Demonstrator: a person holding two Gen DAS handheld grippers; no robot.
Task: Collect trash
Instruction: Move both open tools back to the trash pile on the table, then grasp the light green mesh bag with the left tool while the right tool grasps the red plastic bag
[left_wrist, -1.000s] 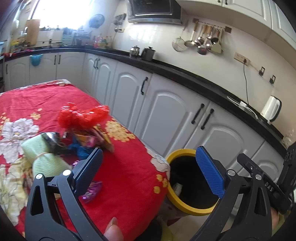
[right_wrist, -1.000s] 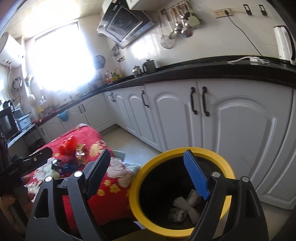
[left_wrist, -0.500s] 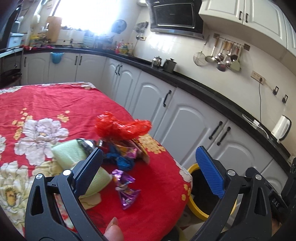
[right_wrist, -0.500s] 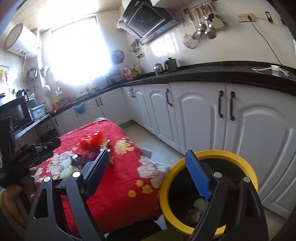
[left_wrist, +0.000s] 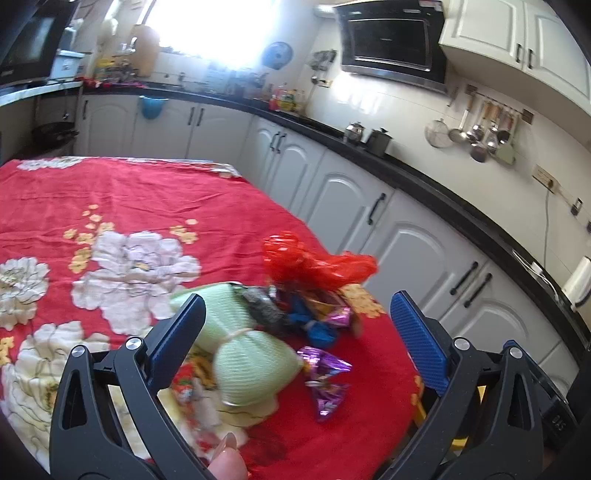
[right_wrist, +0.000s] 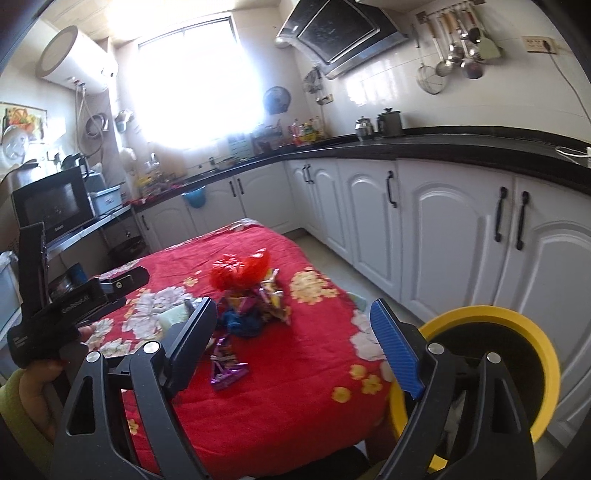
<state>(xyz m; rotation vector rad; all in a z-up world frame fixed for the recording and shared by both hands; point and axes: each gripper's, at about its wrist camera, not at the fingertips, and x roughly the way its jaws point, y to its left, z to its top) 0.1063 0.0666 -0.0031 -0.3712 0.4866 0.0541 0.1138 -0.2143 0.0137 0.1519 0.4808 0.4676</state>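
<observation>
Motion blur smears the green knitted pouch (left_wrist: 255, 365) and the red-patterned wrapper (left_wrist: 186, 384) near the red floral tablecloth's (left_wrist: 147, 199) front edge. The right gripper's blue-padded finger (right_wrist: 397, 349) covers part of the yellow-rimmed black bin (right_wrist: 524, 369); what lies inside is indistinct.

window (right_wrist: 192, 85) blazing bright | white cabinets (right_wrist: 454, 229) | black countertop (right_wrist: 461, 146) | white tiled wall (left_wrist: 402, 110)
</observation>
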